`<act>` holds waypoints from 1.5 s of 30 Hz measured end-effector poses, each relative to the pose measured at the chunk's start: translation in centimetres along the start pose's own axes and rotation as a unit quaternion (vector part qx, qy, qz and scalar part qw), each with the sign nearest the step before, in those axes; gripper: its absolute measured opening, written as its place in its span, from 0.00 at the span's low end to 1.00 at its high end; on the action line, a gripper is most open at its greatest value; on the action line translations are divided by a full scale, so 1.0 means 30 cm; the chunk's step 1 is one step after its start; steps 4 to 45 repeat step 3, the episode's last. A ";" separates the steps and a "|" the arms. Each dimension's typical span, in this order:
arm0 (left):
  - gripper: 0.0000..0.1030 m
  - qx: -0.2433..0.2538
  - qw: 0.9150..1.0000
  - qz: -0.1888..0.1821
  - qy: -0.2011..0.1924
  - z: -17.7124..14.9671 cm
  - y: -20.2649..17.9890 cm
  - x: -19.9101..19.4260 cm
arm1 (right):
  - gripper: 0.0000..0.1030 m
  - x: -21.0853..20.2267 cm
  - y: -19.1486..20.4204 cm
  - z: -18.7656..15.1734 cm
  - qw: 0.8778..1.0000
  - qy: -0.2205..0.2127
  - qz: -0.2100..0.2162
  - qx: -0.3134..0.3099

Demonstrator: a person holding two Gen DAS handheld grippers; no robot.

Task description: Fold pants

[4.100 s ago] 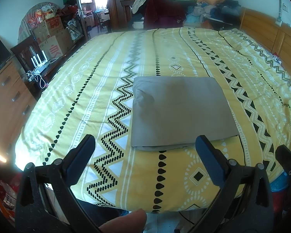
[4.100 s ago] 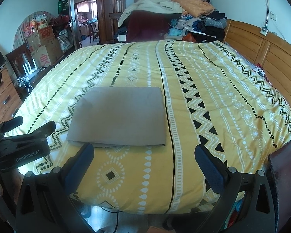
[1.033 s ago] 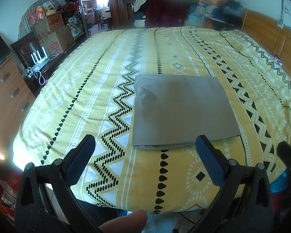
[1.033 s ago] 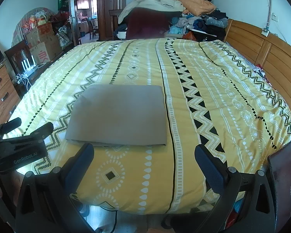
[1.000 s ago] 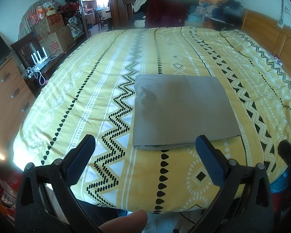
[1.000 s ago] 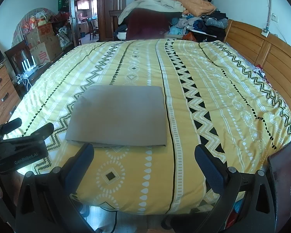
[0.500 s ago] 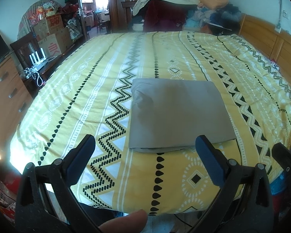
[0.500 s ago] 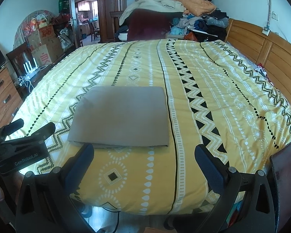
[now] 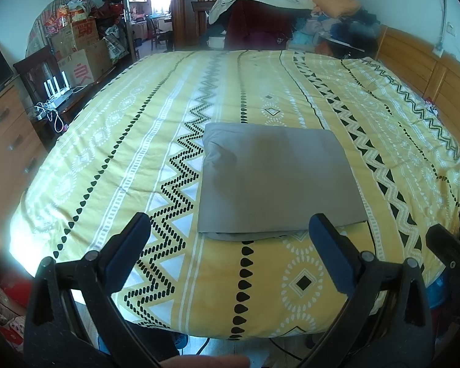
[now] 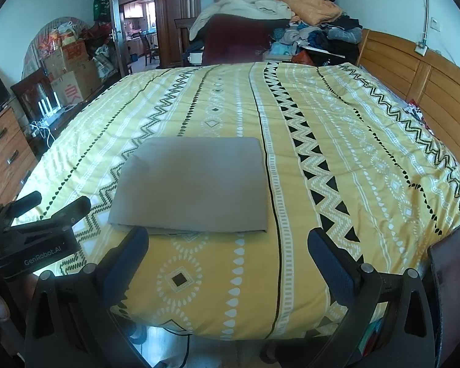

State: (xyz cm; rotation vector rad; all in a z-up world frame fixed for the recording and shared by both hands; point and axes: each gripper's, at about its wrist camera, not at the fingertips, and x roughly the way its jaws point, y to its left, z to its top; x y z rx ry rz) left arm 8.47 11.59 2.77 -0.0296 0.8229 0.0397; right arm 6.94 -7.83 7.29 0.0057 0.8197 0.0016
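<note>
The grey pants (image 9: 276,181) lie folded into a flat rectangle on the yellow patterned bedspread (image 9: 138,141), near the bed's front edge. They also show in the right wrist view (image 10: 193,184). My left gripper (image 9: 230,236) is open and empty, held back from the bed's front edge, below the pants. My right gripper (image 10: 227,245) is open and empty too, just right of the left one, whose body (image 10: 36,239) shows at the left of the right wrist view.
A pile of clothes and bedding (image 10: 276,30) sits at the far end of the bed. A wooden headboard (image 10: 429,92) runs along the right. A dresser (image 9: 6,141), cardboard boxes (image 9: 79,58) and cables stand at the left.
Both grippers have drawn slightly back and up from the bed, so the pants look a little farther away. The pants have not moved. Both grippers stay open.
</note>
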 end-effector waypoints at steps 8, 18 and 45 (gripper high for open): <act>1.00 0.000 1.000 0.000 -0.005 0.001 0.001 -0.005 | 1.00 0.000 -0.003 0.004 1.000 -0.001 0.001 -0.001; 1.00 0.000 1.000 0.000 -0.005 0.001 0.001 -0.005 | 1.00 0.000 -0.003 0.004 1.000 -0.001 0.001 -0.001; 1.00 0.000 1.000 0.000 -0.005 0.001 0.001 -0.005 | 1.00 0.000 -0.003 0.004 1.000 -0.001 0.001 -0.001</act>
